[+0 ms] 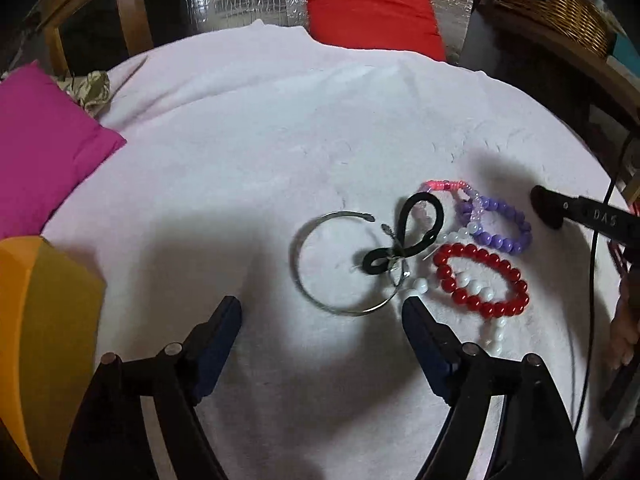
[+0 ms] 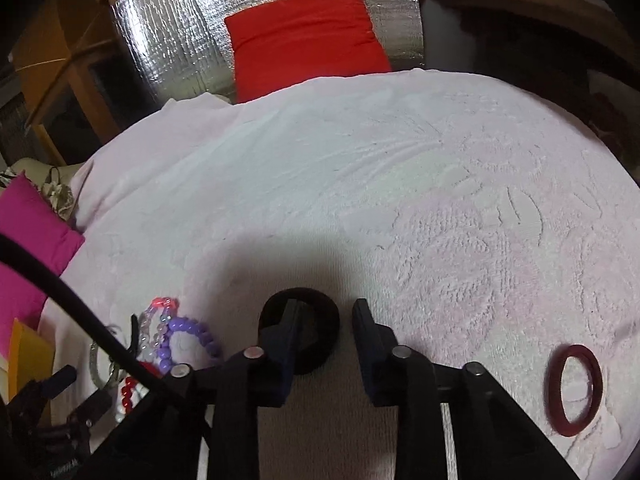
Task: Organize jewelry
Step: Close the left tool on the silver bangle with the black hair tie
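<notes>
My left gripper (image 1: pixel 322 310) is wide open, empty, just near of the silver bangle (image 1: pixel 320 276) on the white towel (image 1: pixel 240 160). Jewelry pile sits to its right: black loop (image 1: pixel 416 236), red bead bracelet (image 1: pixel 480 280), purple bead bracelet (image 1: pixel 500 224). My right gripper (image 2: pixel 326 316) is narrowly open, left finger over a black ring (image 2: pixel 324 320). Dark red bangle (image 2: pixel 576 388) lies alone, far right.

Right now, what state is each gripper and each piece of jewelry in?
left gripper: open, holding nothing.
right gripper: open, left finger over the black ring.
black ring: flat on the towel, ungripped.
dark red bangle: lying alone, apart from the rest.
silver bangle: flat, under the black loop.
red bead bracelet: flat, in the cluster.
purple bead bracelet: flat, in the cluster.
</notes>
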{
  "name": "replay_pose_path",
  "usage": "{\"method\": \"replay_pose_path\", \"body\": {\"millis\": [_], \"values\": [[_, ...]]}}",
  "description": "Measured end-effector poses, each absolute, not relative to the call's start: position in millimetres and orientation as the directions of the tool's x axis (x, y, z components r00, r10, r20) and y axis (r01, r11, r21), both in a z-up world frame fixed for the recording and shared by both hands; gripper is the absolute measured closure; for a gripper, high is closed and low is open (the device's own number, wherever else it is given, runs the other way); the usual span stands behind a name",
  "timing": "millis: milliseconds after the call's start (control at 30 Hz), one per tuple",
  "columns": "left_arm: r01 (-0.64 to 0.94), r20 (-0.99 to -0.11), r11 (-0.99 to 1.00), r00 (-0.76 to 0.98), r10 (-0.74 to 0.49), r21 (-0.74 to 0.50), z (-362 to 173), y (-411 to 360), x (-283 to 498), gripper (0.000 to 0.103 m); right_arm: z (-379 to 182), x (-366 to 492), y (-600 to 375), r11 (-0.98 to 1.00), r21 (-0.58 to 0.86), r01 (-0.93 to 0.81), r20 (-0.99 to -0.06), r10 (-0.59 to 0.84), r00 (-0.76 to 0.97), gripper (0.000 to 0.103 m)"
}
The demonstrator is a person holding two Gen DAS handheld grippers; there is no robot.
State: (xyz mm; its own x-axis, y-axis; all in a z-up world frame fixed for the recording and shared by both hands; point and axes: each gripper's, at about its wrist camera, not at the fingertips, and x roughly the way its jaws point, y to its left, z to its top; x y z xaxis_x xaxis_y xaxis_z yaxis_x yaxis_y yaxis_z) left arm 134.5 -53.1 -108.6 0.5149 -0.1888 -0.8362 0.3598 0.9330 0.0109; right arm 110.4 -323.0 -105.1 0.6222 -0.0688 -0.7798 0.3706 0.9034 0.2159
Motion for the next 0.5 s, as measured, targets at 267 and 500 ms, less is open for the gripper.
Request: {"method": "replay_pose_path", "body": {"millis": [267, 500], "values": [[0.315, -0.811, 0.948, 0.544, -0.215, -0.040, -108, -60, 150, 0.020, -106, 112, -321, 0.912, 0.213, 0.351, -0.770, -0.065, 0.635, 0.090], [0.341, -0.805, 0.940, 0.558, -0.201, 0.002, -110, -73, 145, 0.021, -103, 105, -319, 0.919, 0.219, 0.328, -0.762, -0.049, 0.645, 0.092]]}}
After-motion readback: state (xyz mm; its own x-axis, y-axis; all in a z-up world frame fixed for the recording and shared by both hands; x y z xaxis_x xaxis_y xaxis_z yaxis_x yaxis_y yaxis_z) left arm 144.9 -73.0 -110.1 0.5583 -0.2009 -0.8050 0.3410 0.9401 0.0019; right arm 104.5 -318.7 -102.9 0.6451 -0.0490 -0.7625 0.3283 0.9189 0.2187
